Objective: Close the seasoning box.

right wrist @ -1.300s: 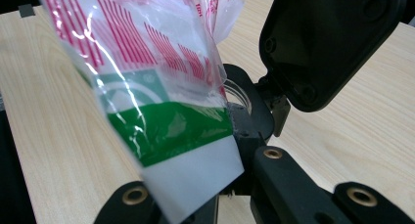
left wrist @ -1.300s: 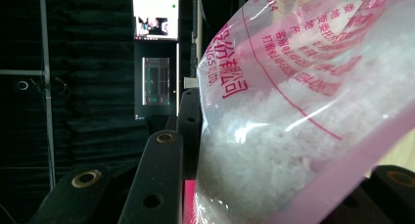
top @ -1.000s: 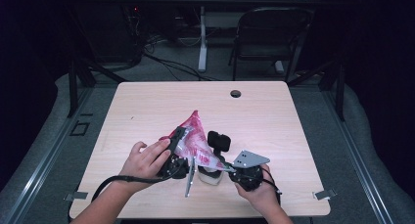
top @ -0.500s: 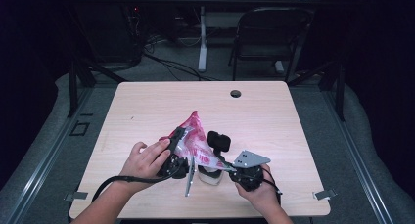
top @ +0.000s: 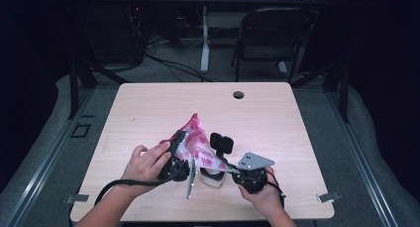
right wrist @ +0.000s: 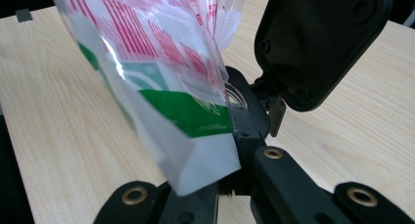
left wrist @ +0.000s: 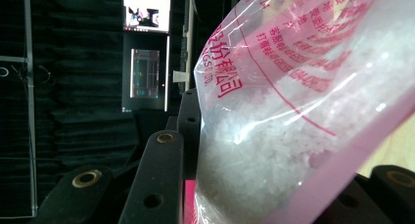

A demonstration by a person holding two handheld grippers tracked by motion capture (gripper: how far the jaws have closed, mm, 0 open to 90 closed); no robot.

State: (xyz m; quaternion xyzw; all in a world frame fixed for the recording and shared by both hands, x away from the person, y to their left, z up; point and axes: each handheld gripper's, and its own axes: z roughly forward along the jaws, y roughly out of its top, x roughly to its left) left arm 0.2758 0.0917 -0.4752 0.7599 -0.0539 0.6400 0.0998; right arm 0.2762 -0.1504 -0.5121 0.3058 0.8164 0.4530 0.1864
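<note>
1. Here, a clear plastic bag with red print and white grains inside (top: 195, 145), held up off the pale wooden table (top: 148, 108) at its near middle, tip pointing up and far
2. Long axis of the bag slanting from the far-left peak down to the near-right corner, stretched between the two hands
3. Left gripper (top: 177, 152) at the bag's left flank, jaws partly closed and pressed on the grain-filled body; in the left gripper view, bag (left wrist: 303, 101) bulging across from the right, hard against the black jaw
4. Right gripper (top: 229, 168) at the bag's low near-right end, jaws pressed together, pinching the flat white-and-green sealed edge (right wrist: 200, 155)
5. Below the bag's low corner, a small white cup-like vessel (top: 213, 177) on the table, just near of the pinched edge; contents not readable
6. Likely turning point: low corner already right over the vessel, so the right hand nearer to it; left hand holding the heavy upper bulk, well placed to tilt or steady
7. Small dark hole (top: 238, 94) at the table's far edge, well apart
</note>
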